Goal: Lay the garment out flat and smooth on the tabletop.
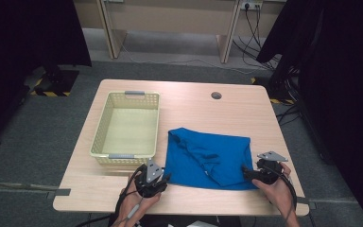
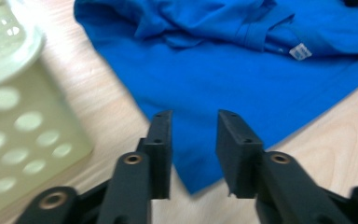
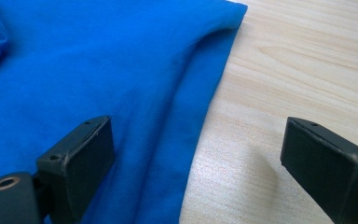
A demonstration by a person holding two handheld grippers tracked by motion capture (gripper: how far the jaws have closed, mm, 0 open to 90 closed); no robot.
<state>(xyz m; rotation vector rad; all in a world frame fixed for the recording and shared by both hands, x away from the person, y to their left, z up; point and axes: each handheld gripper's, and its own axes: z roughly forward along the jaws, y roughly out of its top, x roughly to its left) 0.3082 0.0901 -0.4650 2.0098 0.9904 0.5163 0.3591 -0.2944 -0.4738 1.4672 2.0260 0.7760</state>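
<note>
Handling the blue T-shirt (image 1: 208, 158) should be easy on weight but awkward on shape: it looks light, limp and unbreakable, likely to sag, drag and unfold wherever it is not supported, and a pinch through only 1 layer may let the rest slide. It lies roughly folded on the wooden table (image 1: 194, 101), right of the pale yellow basket (image 1: 125, 97) and apart from it, with its collar and white label (image 2: 300, 50) facing up near the middle. Good places to take hold, I judge, are the 2 near corners or the doubled edges beside them, where the cloth is thickest. The left gripper (image 2: 193, 122) sits at the near left corner, jaws slightly parted over the hem and pressing on nothing. The right gripper (image 3: 196, 140) sits at the near right edge, jaws spread wide astride it, 1 over cloth and 1 over bare wood, also released. Count: 1 shirt, 1 basket, 1 table, 2 grippers.
</note>
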